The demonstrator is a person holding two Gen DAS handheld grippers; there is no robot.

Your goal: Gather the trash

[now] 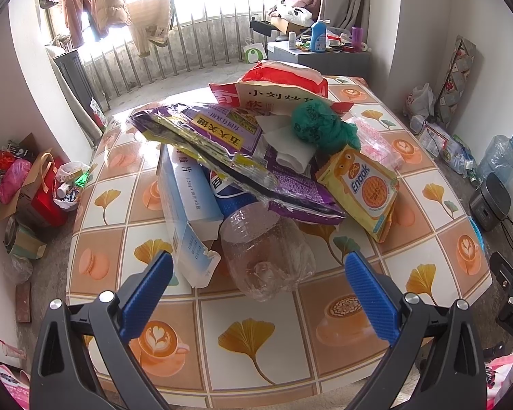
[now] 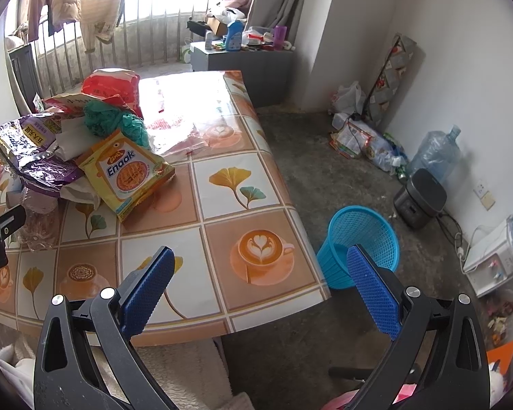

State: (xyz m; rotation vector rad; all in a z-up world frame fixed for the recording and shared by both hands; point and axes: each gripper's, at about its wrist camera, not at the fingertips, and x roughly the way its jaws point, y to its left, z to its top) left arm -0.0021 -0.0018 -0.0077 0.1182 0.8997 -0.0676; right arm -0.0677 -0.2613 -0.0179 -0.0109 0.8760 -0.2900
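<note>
Clear crushed plastic bottle (image 1: 266, 253) is nearest item in the trash heap, lying on its side at the near edge of the pile, right ahead of the left gripper (image 1: 258, 288). Left jaws spread wide, holding nothing, roughly straddling the bottle's base. Right gripper (image 2: 260, 282) also wide apart and empty, hovering over the table's near right corner, facing the blue mesh wastebasket (image 2: 359, 242) on the floor just beside the table.

Judgement: step in hand is the first pick, and the bottle is the likely target. Close across the crumpled body, not the rounded base — thin plastic will flex and can squirt out. Lift straight up; the torn white-blue carton (image 1: 188, 212) touches it on the left and the purple foil wrapper (image 1: 256, 167) overhangs from above, so dragging will pull the heap.

Rest of pile: yellow Enaak snack packet (image 1: 362, 188) on the right side, green crumpled bag (image 1: 319, 123) on top, red-white bag (image 1: 287, 75) at back.

Surface: glossy tile-print tablecloth (image 1: 249, 338), coffee cups and ginkgo leaves, strong window glare; slick, so items may slide.

Room: concrete floor, railing and hung clothes by the window, grey cabinet (image 2: 242, 61) with bottles, water jug (image 2: 434, 153), clutter along walls.
</note>
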